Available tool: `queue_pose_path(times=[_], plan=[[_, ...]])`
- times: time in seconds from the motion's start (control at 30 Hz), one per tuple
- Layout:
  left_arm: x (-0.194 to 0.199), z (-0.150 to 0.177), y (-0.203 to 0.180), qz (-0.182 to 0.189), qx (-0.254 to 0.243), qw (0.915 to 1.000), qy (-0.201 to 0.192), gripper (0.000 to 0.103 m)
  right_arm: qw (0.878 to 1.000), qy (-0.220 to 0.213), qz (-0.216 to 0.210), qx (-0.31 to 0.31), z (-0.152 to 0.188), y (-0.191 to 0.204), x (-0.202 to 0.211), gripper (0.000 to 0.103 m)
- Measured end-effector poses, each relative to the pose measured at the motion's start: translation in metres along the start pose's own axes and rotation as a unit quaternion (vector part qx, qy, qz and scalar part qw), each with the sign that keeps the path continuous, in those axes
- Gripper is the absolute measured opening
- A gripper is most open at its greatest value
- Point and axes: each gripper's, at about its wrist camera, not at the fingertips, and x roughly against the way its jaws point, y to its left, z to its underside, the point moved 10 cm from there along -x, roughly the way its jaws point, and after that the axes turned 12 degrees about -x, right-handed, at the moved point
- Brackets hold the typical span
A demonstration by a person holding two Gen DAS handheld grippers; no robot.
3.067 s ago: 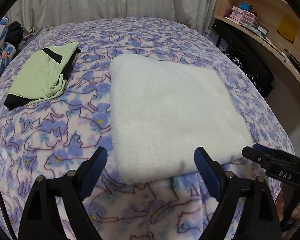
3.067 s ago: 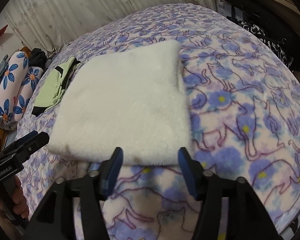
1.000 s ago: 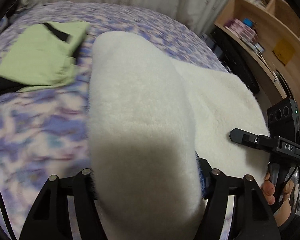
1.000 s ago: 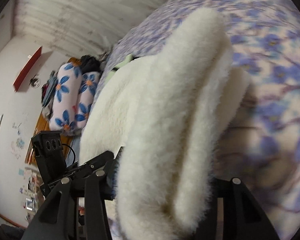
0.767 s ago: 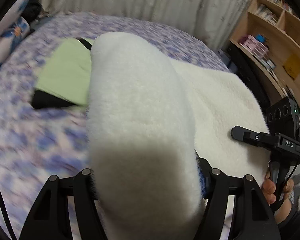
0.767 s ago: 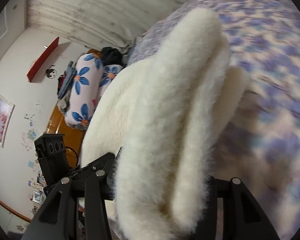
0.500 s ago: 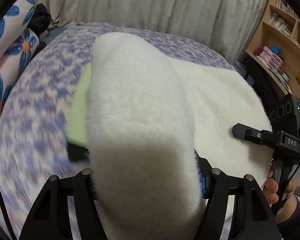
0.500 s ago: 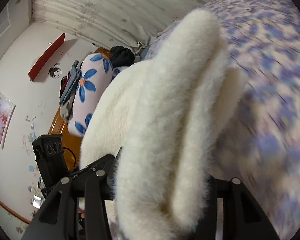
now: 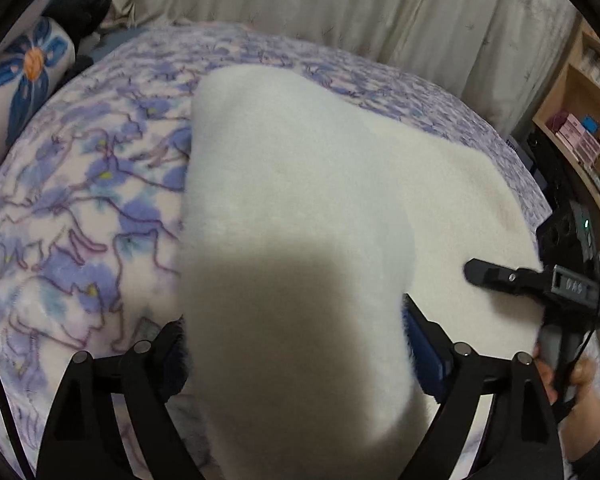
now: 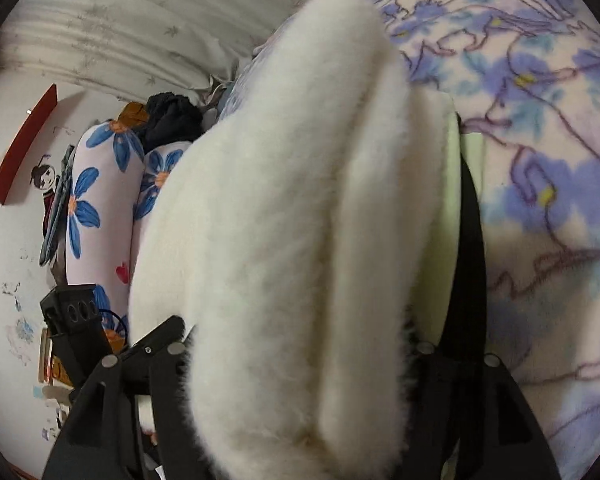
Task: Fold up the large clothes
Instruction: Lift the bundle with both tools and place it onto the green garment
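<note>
A folded white fleece garment [image 9: 300, 208] fills both wrist views. My left gripper [image 9: 296, 344] is shut on its near edge and holds it above the bed. My right gripper [image 10: 300, 360] is shut on the thick folded edge of the same fleece [image 10: 276, 220]. The right gripper also shows in the left wrist view [image 9: 540, 284] at the far right. The left gripper shows in the right wrist view [image 10: 80, 332] at the lower left. A folded green and black garment [image 10: 456, 240] lies just under the fleece on the right.
The bed has a purple cat-print blanket [image 9: 84, 200]. Flowered pillows [image 10: 96, 196] and dark clothes lie at the head of the bed. A curtain [image 9: 340, 4] hangs behind. Wooden shelves [image 9: 580, 120] stand at the right.
Both grippers have carried the fleece to the left across the bed. It now hangs over the green garment, which is hidden in the left wrist view.
</note>
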Motion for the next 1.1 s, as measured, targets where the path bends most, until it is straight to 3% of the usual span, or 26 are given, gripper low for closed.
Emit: queue_pose_path(times=[0.13, 0.27, 0.33, 0.4, 0.47, 0.53, 0.57, 0.6, 0.7, 0.8, 1.03, 1.07, 1.1], plan=[[0.018, 0.001, -0.003, -0.042, -0.020, 0.9989, -0.003, 0.092, 0.998, 0.001, 0.048, 0.031, 0.004, 0.005, 0.015, 0.068], [0.058, -0.002, -0.013, -0.108, -0.047, 0.9928, -0.018, 0.088, 0.994, -0.037, 0.080, 0.069, 0.016, 0.014, 0.053, 0.068], [0.078, -0.004, -0.016, -0.130, -0.050, 0.9897, -0.032, 0.072, 0.987, -0.078, 0.099, 0.096, 0.018, 0.020, 0.075, 0.068], [0.092, -0.004, -0.022, -0.134, -0.043, 0.9894, -0.035, 0.031, 0.974, -0.127, 0.123, 0.143, 0.027, 0.031, 0.096, 0.068], [0.095, 0.001, -0.028, -0.134, -0.039, 0.9898, -0.029, 0.016, 0.960, -0.152, 0.143, 0.186, 0.033, 0.041, 0.102, 0.067], [0.093, 0.005, -0.035, -0.141, -0.053, 0.9882, -0.027, 0.015, 0.951, -0.150, 0.159, 0.217, 0.040, 0.044, 0.098, 0.054], [0.091, 0.009, -0.038, -0.150, -0.064, 0.9864, -0.022, 0.014, 0.949, -0.140, 0.166, 0.227, 0.044, 0.047, 0.090, 0.038], [0.088, 0.013, -0.040, -0.157, -0.072, 0.9849, -0.017, 0.013, 0.944, -0.139, 0.187, 0.233, 0.045, 0.043, 0.084, 0.034], [0.078, 0.026, -0.037, -0.192, -0.087, 0.9775, 0.001, 0.013, 0.932, -0.143, 0.230, 0.241, 0.040, 0.029, 0.073, 0.034], [0.064, 0.039, -0.028, -0.199, -0.073, 0.9770, 0.026, 0.013, 0.940, -0.121, 0.235, 0.217, 0.040, 0.011, 0.067, 0.036], [0.070, 0.042, -0.030, -0.215, -0.049, 0.9749, 0.028, 0.014, 0.950, -0.104, 0.233, 0.181, 0.052, 0.006, 0.081, 0.037], [0.072, 0.042, -0.030, -0.216, -0.046, 0.9748, 0.031, 0.017, 0.952, -0.100, 0.232, 0.175, 0.055, 0.006, 0.084, 0.037], [0.075, 0.043, -0.033, -0.214, -0.041, 0.9754, 0.034, 0.028, 0.954, -0.096, 0.229, 0.167, 0.059, 0.005, 0.091, 0.037]])
